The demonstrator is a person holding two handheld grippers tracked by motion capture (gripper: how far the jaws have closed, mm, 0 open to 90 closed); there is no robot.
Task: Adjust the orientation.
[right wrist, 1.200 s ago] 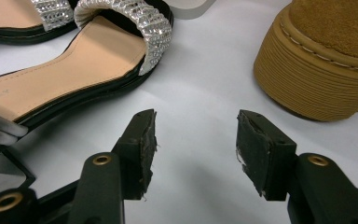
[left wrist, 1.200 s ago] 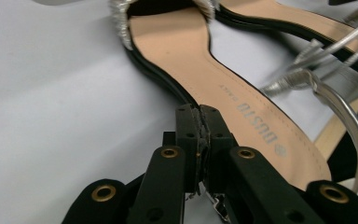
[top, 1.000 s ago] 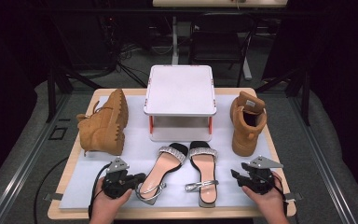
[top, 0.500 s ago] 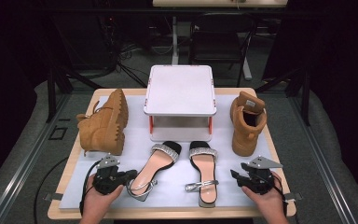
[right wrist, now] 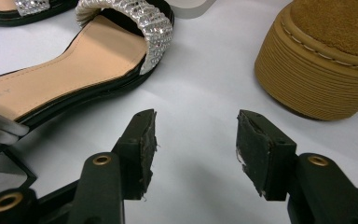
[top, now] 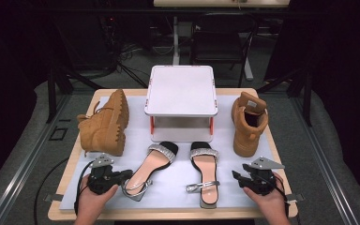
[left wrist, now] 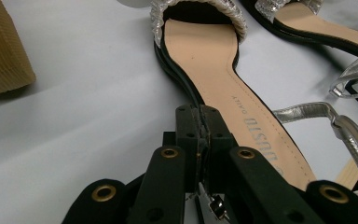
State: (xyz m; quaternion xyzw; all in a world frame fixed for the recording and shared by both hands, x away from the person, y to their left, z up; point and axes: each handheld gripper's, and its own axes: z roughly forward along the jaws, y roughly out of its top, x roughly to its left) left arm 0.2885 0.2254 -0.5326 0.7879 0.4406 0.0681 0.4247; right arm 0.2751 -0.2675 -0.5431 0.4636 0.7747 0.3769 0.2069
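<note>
Your left hand-held gripper [left wrist: 200,135]: jaws pressed together, seemingly pinching the left sandal [top: 151,166] at its heel edge. Right hand-held gripper [right wrist: 193,149] gapes wide, empty, beside the right sandal [top: 205,171]. Light, stiff sole; slippery straps. Grip the sole edge.

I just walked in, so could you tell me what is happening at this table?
A person holds a gripper in each hand over a table of shoes. The left gripper, jaws closed, sits at the heel of the left sandal; whether it pinches anything is unclear. The right gripper is open beside the right sandal. Two tan boots flank a white rack.
</note>
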